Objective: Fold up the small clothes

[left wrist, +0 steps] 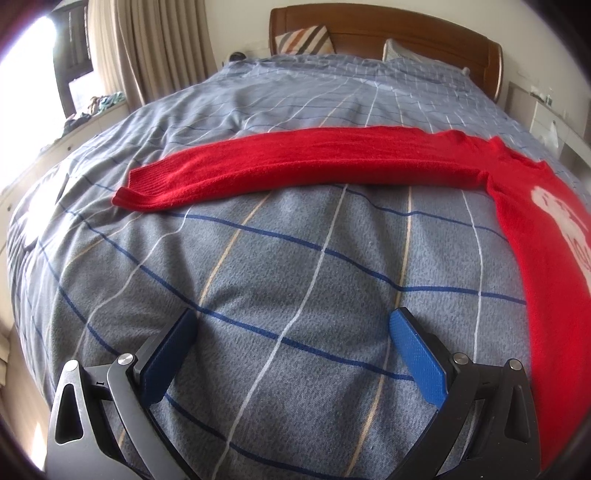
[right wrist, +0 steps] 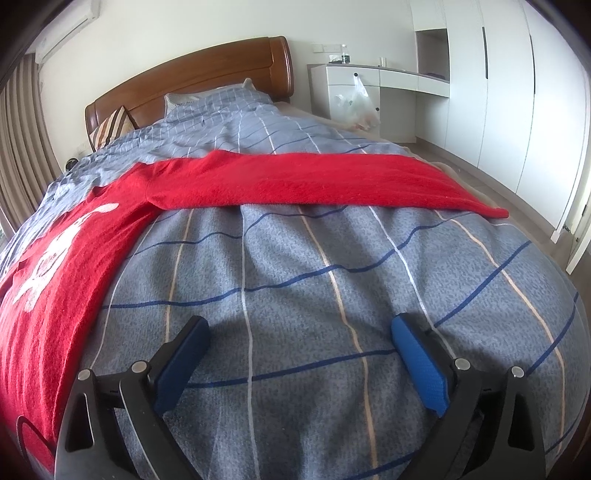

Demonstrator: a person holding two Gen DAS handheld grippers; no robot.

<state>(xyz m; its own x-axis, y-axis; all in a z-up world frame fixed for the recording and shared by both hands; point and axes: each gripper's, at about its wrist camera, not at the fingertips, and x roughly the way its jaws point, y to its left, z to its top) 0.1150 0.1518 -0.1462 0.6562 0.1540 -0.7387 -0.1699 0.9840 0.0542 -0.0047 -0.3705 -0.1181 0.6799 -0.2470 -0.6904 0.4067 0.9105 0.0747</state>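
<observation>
A red sweater (left wrist: 535, 258) with a white print lies flat on the bed, sleeves spread out. In the left wrist view its left sleeve (left wrist: 295, 162) stretches across the cover ahead of my left gripper (left wrist: 293, 321), which is open and empty above bare bedding. In the right wrist view the sweater body (right wrist: 62, 273) lies at the left and its other sleeve (right wrist: 332, 181) runs to the right, ahead of my right gripper (right wrist: 301, 328), which is open and empty.
The bed has a grey-blue checked cover (left wrist: 280, 266) and a wooden headboard (left wrist: 388, 33) with pillows. Curtains and a window ledge (left wrist: 92, 110) are at the left. White cabinets (right wrist: 498, 92) and a desk with a plastic bag (right wrist: 360, 103) stand at the right.
</observation>
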